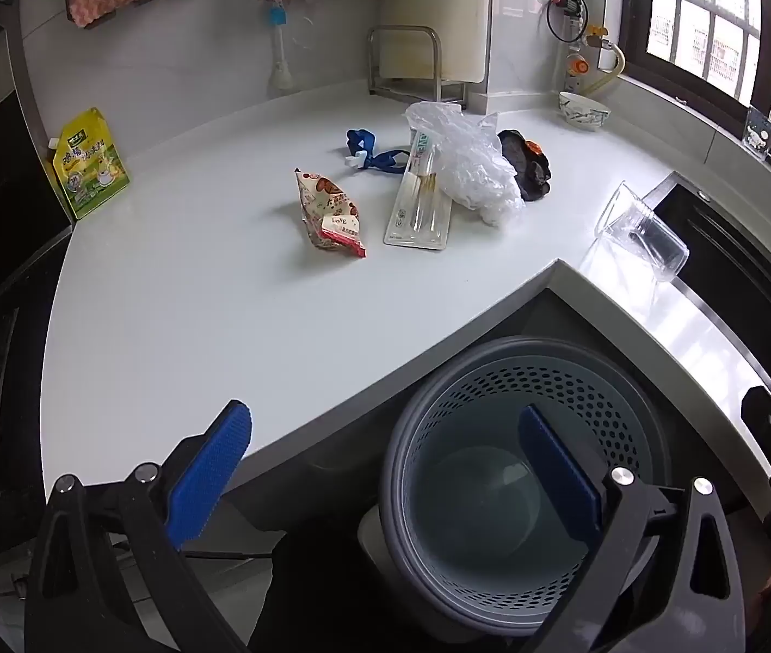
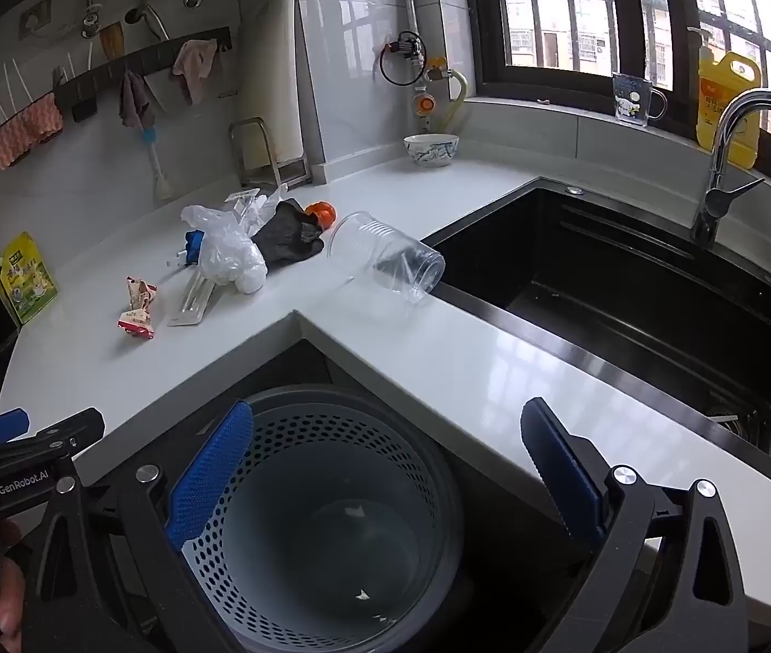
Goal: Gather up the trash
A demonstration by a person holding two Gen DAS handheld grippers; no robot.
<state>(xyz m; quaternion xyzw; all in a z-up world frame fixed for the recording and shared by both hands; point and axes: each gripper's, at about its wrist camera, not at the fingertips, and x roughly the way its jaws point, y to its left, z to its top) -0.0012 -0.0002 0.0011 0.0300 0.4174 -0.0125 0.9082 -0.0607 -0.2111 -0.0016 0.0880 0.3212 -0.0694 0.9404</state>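
Claws (image 1: 385, 473) tilted down, wide apart

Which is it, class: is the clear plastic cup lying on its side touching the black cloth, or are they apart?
Apart. In the left wrist view, bare white counter shows between the clear plastic cup and the black cloth.

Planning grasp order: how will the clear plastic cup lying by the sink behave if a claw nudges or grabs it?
The clear plastic cup lies on its side on the counter, so it will probably roll when nudged, perhaps toward the sink beside it. It looks thin-walled and empty: likely very light and may flex under a squeeze. Its smooth wall may slip.
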